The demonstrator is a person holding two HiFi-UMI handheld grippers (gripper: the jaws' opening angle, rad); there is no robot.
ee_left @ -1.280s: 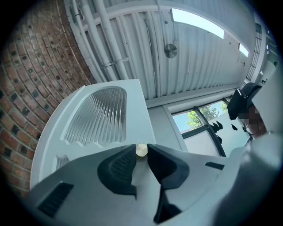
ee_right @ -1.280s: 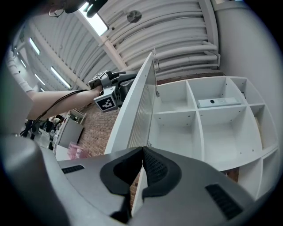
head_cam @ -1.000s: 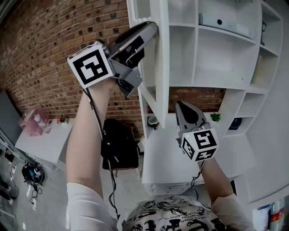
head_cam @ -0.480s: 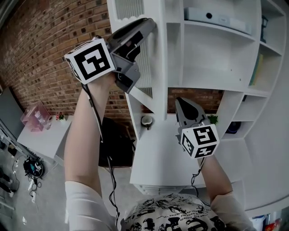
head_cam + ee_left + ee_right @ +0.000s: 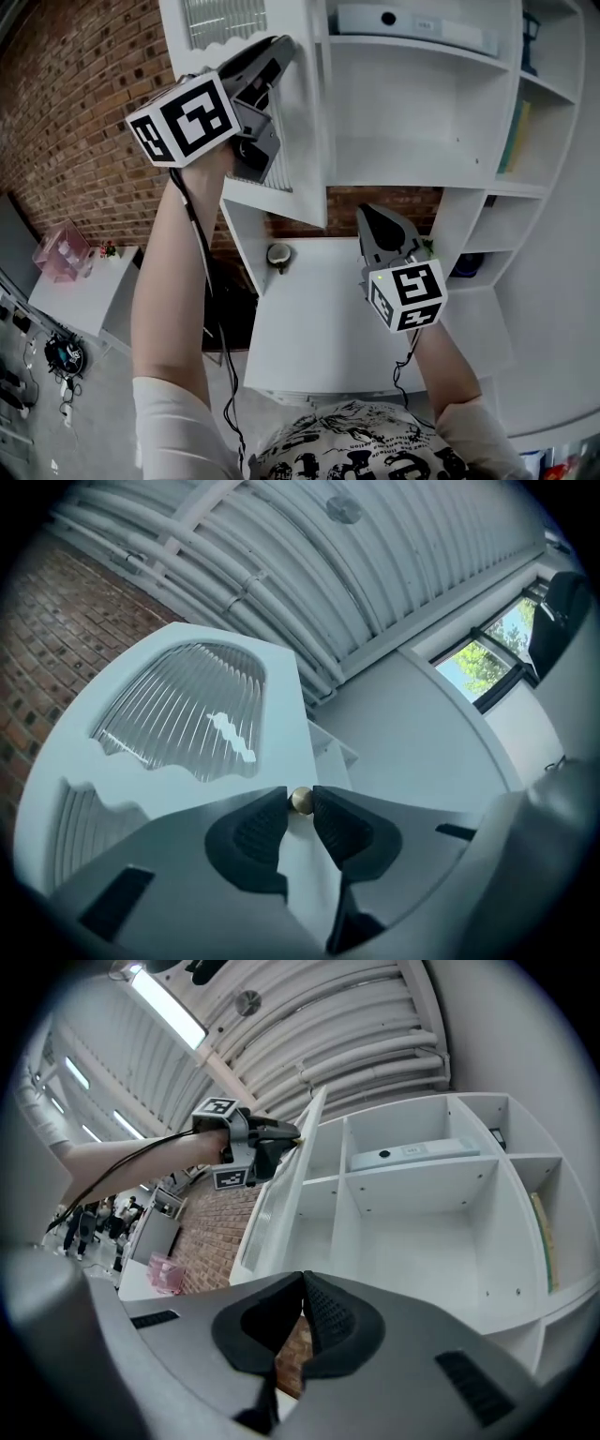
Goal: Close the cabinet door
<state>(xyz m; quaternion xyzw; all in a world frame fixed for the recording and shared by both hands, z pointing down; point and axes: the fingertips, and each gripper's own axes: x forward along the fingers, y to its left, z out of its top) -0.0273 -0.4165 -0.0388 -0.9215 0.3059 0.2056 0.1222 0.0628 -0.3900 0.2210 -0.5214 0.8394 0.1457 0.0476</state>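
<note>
Left gripper (image 5: 300,806) pinches the small brass knob (image 5: 301,800) of the cabinet door (image 5: 302,141), so that the door, which stands out half-open, can be swung toward the white shelf unit (image 5: 422,122). Right gripper (image 5: 302,1288) is closed on nothing and hangs lower, apart from the door.

I am seeing the left gripper (image 5: 281,47) and the right gripper (image 5: 368,212) wearing smooth dark-grey shells with ribbed black pads (image 5: 258,832), each carrying a white cube (image 5: 183,122) printed with black square markers. Thin black cables (image 5: 200,246) are trailing from both grippers down toward the T-shirt (image 5: 356,448), which is showing short white sleeves (image 5: 173,422) and a black print.
</note>
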